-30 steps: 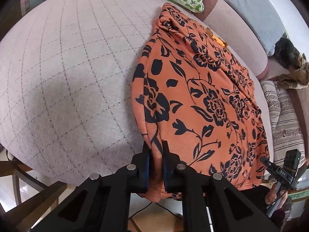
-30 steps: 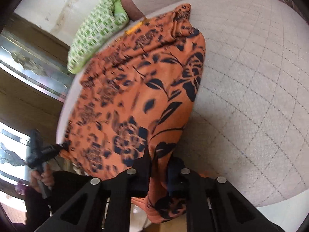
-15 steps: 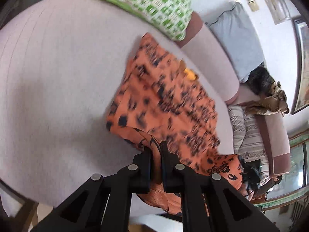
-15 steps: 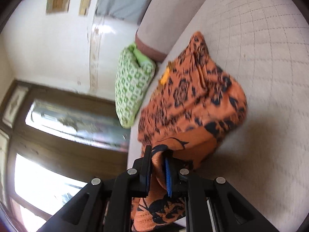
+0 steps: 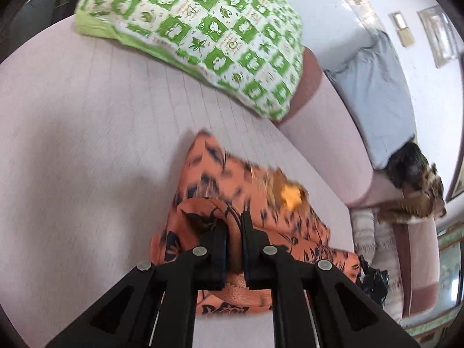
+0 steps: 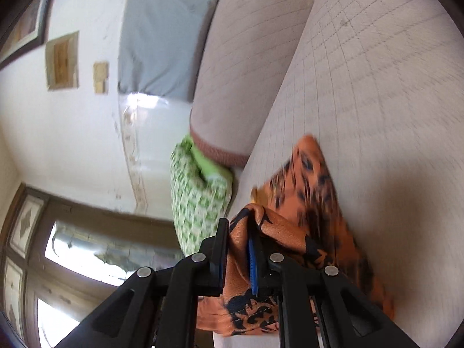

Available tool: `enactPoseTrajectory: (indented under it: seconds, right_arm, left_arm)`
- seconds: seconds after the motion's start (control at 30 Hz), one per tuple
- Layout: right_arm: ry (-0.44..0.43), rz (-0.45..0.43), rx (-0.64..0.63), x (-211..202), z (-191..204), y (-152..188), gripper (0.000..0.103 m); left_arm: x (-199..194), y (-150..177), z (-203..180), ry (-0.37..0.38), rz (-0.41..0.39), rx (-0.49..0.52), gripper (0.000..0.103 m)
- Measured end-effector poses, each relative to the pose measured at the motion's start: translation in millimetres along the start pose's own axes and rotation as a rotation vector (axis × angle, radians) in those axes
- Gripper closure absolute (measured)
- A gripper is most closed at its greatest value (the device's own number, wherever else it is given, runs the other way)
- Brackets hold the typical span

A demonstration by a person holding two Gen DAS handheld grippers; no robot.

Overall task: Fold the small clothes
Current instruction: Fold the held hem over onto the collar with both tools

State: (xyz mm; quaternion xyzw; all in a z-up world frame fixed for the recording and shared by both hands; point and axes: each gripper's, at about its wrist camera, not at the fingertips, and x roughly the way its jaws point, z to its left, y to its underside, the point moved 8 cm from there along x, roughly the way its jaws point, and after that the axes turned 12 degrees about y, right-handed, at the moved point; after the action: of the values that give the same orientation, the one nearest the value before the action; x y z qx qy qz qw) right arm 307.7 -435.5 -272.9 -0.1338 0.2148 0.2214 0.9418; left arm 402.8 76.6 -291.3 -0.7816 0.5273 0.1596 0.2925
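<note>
Both hand-held grippers, left (image 5: 234, 233) and right (image 6: 238, 245), are clamping the near hem of the orange dress (image 5: 232, 182) and carrying it forward over the sofa seat (image 5: 87, 145), so it's now doubling over itself just ahead of them.

Green checked pillow (image 5: 203, 29) on pink sofa (image 5: 72, 145); grey cushion (image 5: 374, 92) behind.

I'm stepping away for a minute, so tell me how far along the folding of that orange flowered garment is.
Partly done: the orange garment lies doubled on the sofa seat, near edge lifted over toward the far edge. In hand: left gripper and right gripper are each shut on a corner of that edge. Left: lay the edge down, release, and probably fold again; it still looks loose and uneven.
</note>
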Motion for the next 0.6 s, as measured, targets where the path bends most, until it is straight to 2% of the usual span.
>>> enactPoseTrajectory:
  seconds: [0.13,0.2,0.27,0.3,0.33,0.4,0.43,0.47,0.5,0.53,0.57,0.6]
  right_arm:
    - [0.082,0.015,-0.02,45,-4,-31,0.091]
    - [0.132,0.047,0.003,67,-15,-39,0.086]
    - [0.152,0.075,0.058,80,-34,-44,0.086]
    - [0.152,0.09,0.102,84,-45,-46,0.086]
    - [0.116,0.101,0.151,84,-53,-47,0.085]
    - [0.063,0.074,0.219,73,-62,-55,0.078]
    - [0.051,0.023,0.232,60,-62,-61,0.056]
    - [0.026,-0.035,0.241,44,-60,-67,0.02]
    - [-0.006,-0.1,0.253,27,-56,-72,0.012]
    - [-0.03,-0.142,0.251,14,-51,-73,0.012]
    - [-0.035,-0.146,0.221,5,-40,-70,0.012]
    - [-0.01,-0.114,0.145,3,-24,-63,0.013]
  left_arm:
    - [48,-34,13,-0.039,-0.003,-0.001,0.095]
    - [68,-40,26,-0.056,0.0,-0.034,0.091]
    - [79,-41,38,-0.033,-0.006,-0.088,0.076]
    - [79,-41,40,-0.016,-0.018,-0.103,0.075]
    - [76,-42,41,0.012,-0.038,-0.122,0.074]
    - [61,-45,38,0.071,-0.091,-0.149,0.074]
    - [50,-47,35,0.096,-0.133,-0.159,0.067]
    - [29,-50,32,0.111,-0.217,-0.165,0.052]
    - [10,-51,28,0.1,-0.291,-0.163,0.044]
    - [-9,-49,23,0.076,-0.357,-0.148,0.036]
    - [-31,-43,13,0.031,-0.422,-0.103,0.034]
    - [-44,-36,3,-0.006,-0.452,-0.066,0.034]
